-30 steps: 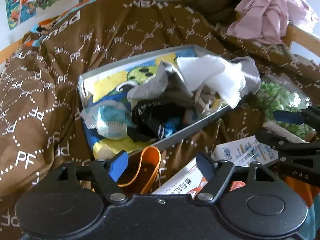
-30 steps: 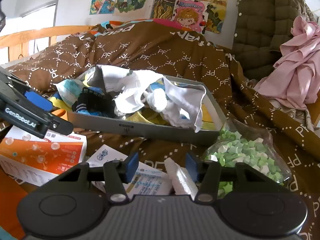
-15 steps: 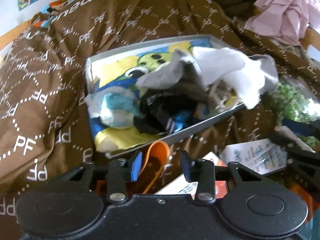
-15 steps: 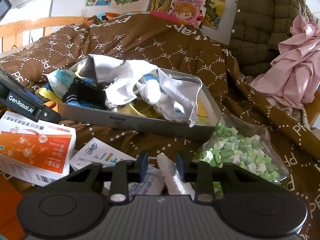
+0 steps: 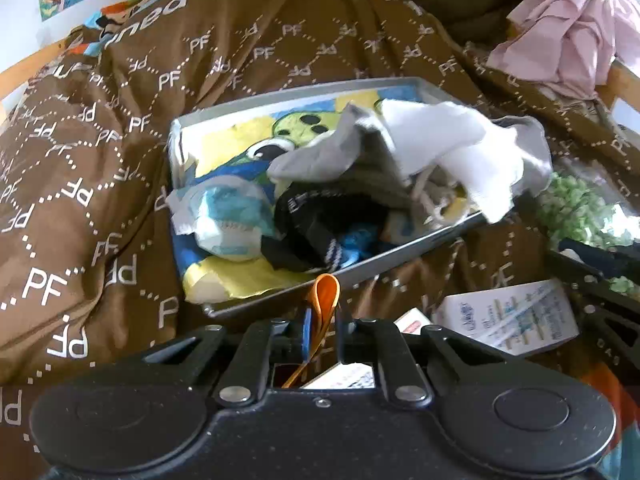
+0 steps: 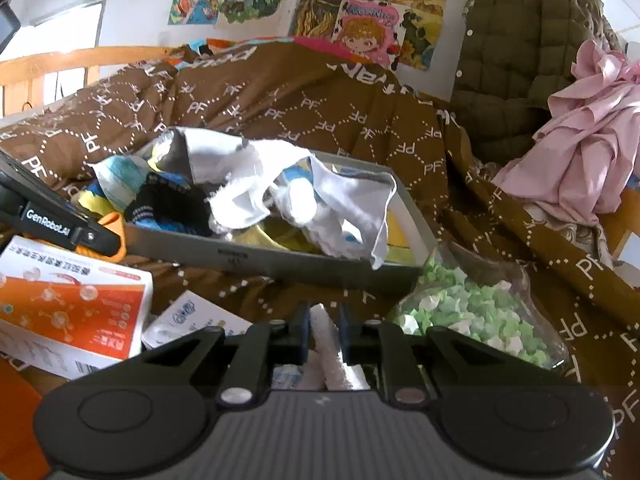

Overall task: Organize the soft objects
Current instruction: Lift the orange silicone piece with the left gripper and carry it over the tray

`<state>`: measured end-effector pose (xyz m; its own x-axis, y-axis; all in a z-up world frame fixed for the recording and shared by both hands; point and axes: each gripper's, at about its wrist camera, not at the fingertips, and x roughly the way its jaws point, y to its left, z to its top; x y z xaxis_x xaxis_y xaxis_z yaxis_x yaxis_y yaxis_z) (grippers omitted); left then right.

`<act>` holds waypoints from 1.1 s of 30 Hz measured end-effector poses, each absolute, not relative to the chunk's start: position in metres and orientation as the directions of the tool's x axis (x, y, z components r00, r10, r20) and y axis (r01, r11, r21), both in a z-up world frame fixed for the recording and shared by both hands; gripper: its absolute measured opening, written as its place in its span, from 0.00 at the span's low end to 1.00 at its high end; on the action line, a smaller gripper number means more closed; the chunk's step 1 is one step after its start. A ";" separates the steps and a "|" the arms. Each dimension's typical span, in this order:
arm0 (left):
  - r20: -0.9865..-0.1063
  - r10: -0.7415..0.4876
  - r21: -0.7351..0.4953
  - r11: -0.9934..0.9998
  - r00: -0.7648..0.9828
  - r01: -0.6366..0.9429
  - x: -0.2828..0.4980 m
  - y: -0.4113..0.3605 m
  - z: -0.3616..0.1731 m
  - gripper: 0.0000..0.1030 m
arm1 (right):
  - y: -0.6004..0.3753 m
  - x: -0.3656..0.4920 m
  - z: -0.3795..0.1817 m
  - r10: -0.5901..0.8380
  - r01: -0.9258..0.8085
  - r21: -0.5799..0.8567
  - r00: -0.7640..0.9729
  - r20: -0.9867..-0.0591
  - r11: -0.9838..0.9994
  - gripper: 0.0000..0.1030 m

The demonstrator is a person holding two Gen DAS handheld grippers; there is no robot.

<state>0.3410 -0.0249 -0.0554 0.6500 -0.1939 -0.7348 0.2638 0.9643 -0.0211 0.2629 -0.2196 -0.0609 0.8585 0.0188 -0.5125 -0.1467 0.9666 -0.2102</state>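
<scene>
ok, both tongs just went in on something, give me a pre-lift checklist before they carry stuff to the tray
1. Left tongs have the orange loop between the pads: ok, jaws closing on it.
2. Right tongs have the white strip between the pads: ok, jaws closing on it.
3. Grips fully firm: cannot tell, neither has finished closing.
4. Loop free of the cardboard boxes beside it: cannot tell, its lower end is hidden behind the tongs.
5. Room in the grey tray: not ok on the near side, socks and white cloth pile there and hang over the rim; the far left corner shows bare lining.
6. Bag of green bits clear of the right tongs: ok, beside them, apart.
</scene>
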 end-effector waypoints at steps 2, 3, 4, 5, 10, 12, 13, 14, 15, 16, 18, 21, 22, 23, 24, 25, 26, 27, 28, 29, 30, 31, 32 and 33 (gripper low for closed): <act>-0.724 -0.208 -0.027 0.961 0.657 0.274 0.338 -0.028 -0.052 0.11 | -0.220 0.262 -0.059 0.028 -0.150 -0.203 0.863 -0.505 0.968 0.15; -0.719 -0.214 -0.029 0.960 0.662 0.279 0.336 -0.030 -0.049 0.10 | -0.220 0.261 -0.058 0.032 -0.151 -0.199 0.865 -0.500 0.968 0.15; -0.714 -0.219 -0.031 0.959 0.665 0.283 0.335 -0.032 -0.048 0.10 | -0.220 0.260 -0.056 0.037 -0.152 -0.194 0.868 -0.495 0.969 0.15; -0.710 -0.227 -0.036 0.957 0.667 0.287 0.333 -0.035 -0.045 0.10 | -0.221 0.259 -0.055 0.044 -0.154 -0.188 0.872 -0.488 0.970 0.15; -0.686 -0.269 -0.062 0.947 0.676 0.314 0.325 -0.045 -0.035 0.10 | -0.223 0.254 -0.047 0.087 -0.175 -0.152 0.884 -0.460 0.973 0.13; -0.674 -0.291 -0.071 0.941 0.679 0.332 0.320 -0.052 -0.030 0.10 | -0.225 0.252 -0.043 0.103 -0.179 -0.130 0.886 -0.451 0.975 0.12; -0.669 -0.299 -0.075 0.938 0.681 0.339 0.318 -0.055 -0.028 0.10 | -0.226 0.251 -0.042 0.108 -0.179 -0.118 0.888 -0.447 0.977 0.12; -0.665 -0.307 -0.079 0.935 0.680 0.345 0.316 -0.058 -0.026 0.10 | -0.228 0.250 -0.039 0.117 -0.179 -0.101 0.890 -0.442 0.979 0.12; -0.662 -0.318 -0.086 0.932 0.679 0.353 0.314 -0.062 -0.024 0.10 | -0.230 0.250 -0.037 0.126 -0.179 -0.083 0.891 -0.436 0.980 0.12; -0.659 -0.331 -0.094 0.927 0.675 0.362 0.312 -0.065 -0.022 0.10 | -0.231 0.248 -0.035 0.133 -0.178 -0.068 0.893 -0.430 0.982 0.12; -0.655 -0.345 -0.095 0.920 0.672 0.380 0.309 -0.072 -0.017 0.10 | -0.236 0.247 -0.030 0.147 -0.178 -0.036 0.897 -0.416 0.983 0.11; -0.645 -0.358 -0.094 0.914 0.675 0.395 0.304 -0.081 -0.010 0.10 | -0.244 0.244 -0.023 0.178 -0.185 0.018 0.905 -0.388 0.983 0.10; -0.642 -0.362 -0.095 0.912 0.676 0.398 0.302 -0.084 -0.007 0.09 | -0.246 0.242 -0.021 0.184 -0.186 0.031 0.908 -0.377 0.982 0.10; -0.639 -0.363 -0.094 0.912 0.678 0.400 0.301 -0.086 -0.005 0.09 | -0.248 0.241 -0.019 0.191 -0.188 0.043 0.911 -0.366 0.981 0.10; -0.634 -0.366 -0.092 0.910 0.682 0.403 0.299 -0.089 -0.001 0.09 | -0.250 0.241 -0.017 0.194 -0.188 0.051 0.914 -0.357 0.981 0.10; -0.630 -0.368 -0.091 0.909 0.684 0.406 0.298 -0.091 0.001 0.09 | -0.253 0.240 -0.014 0.195 -0.186 0.060 0.918 -0.346 0.981 0.10; -0.627 -0.370 -0.090 0.909 0.686 0.408 0.297 -0.092 0.004 0.09 | -0.255 0.239 -0.013 0.196 -0.183 0.072 0.921 -0.336 0.981 0.10; -0.622 -0.370 -0.087 0.909 0.690 0.408 0.296 -0.095 0.007 0.09 | -0.259 0.238 -0.011 0.200 -0.180 0.090 0.925 -0.323 0.979 0.10; -0.618 -0.371 -0.088 0.909 0.693 0.408 0.296 -0.097 0.009 0.09 | -0.264 0.238 -0.008 0.203 -0.176 0.115 0.928 -0.311 0.978 0.10; -0.613 -0.375 -0.091 0.908 0.695 0.409 0.295 -0.098 0.012 0.09 | -0.270 0.239 -0.006 0.207 -0.171 0.142 0.931 -0.300 0.975 0.10; -0.607 -0.378 -0.095 0.908 0.699 0.409 0.295 -0.100 0.015 0.09 | -0.275 0.239 -0.004 0.208 -0.165 0.167 0.934 -0.289 0.972 0.10; -0.600 -0.381 -0.097 0.907 0.703 0.409 0.296 -0.102 0.019 0.09 | -0.281 0.240 -0.003 0.209 -0.160 0.188 0.937 -0.280 0.969 0.10; -0.594 -0.384 -0.098 0.907 0.706 0.410 0.297 -0.103 0.021 0.09 | -0.285 0.242 -0.001 0.207 -0.154 0.204 0.939 -0.275 0.967 0.10; -0.586 -0.388 -0.098 0.905 0.712 0.413 0.298 -0.106 0.025 0.09 | -0.289 0.244 0.000 0.204 -0.147 0.216 0.940 -0.272 0.965 0.10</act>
<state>0.2976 -0.1055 0.0249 0.7115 -0.3882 -0.5857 0.4130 0.9054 -0.0984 0.2442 -0.2894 -0.0001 0.9403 0.2043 -0.2721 -0.1472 0.9652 0.2162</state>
